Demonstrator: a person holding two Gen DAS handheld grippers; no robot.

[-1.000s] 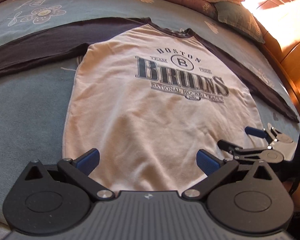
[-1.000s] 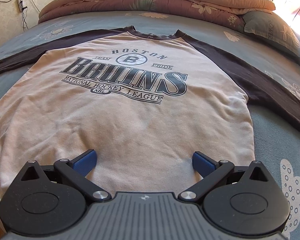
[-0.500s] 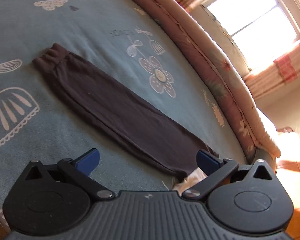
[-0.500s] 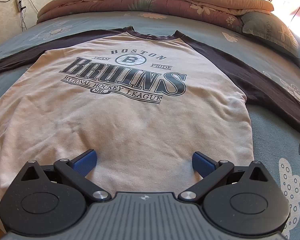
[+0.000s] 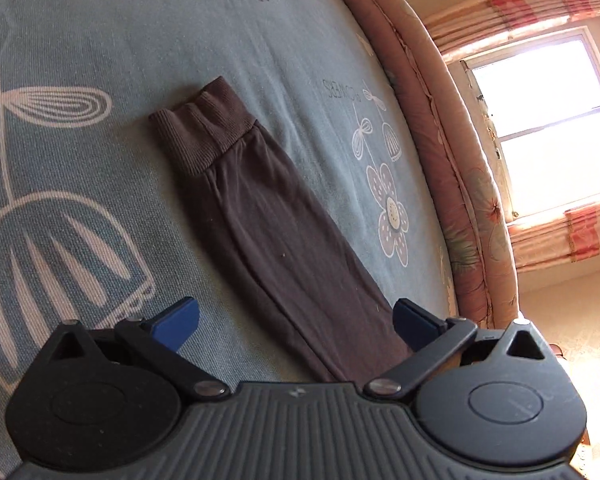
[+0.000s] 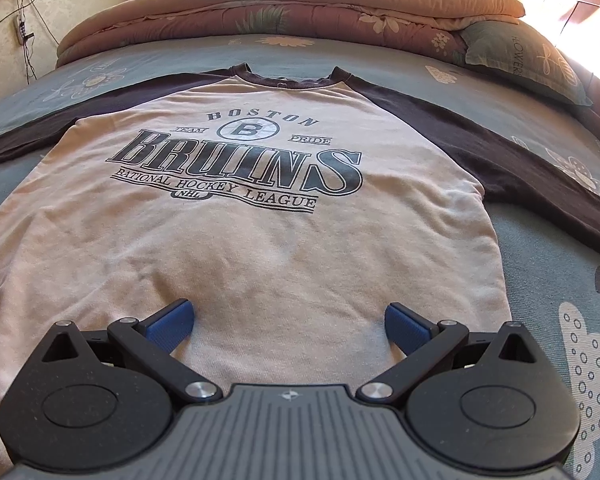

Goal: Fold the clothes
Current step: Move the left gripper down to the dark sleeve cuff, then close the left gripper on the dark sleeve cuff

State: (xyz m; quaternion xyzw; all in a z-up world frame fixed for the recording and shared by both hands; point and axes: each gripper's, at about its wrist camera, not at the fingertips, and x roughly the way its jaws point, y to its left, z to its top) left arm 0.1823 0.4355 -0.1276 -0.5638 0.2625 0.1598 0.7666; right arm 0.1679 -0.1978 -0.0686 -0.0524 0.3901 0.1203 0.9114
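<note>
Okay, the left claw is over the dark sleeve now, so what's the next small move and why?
Probably ease the left claw forward along the sleeve toward its cuff and close on it. The claw is open and holds nothing, and the sleeve lies flat and stretched out on the bedspread, so it likely gets folded in over the shirt first.
</note>
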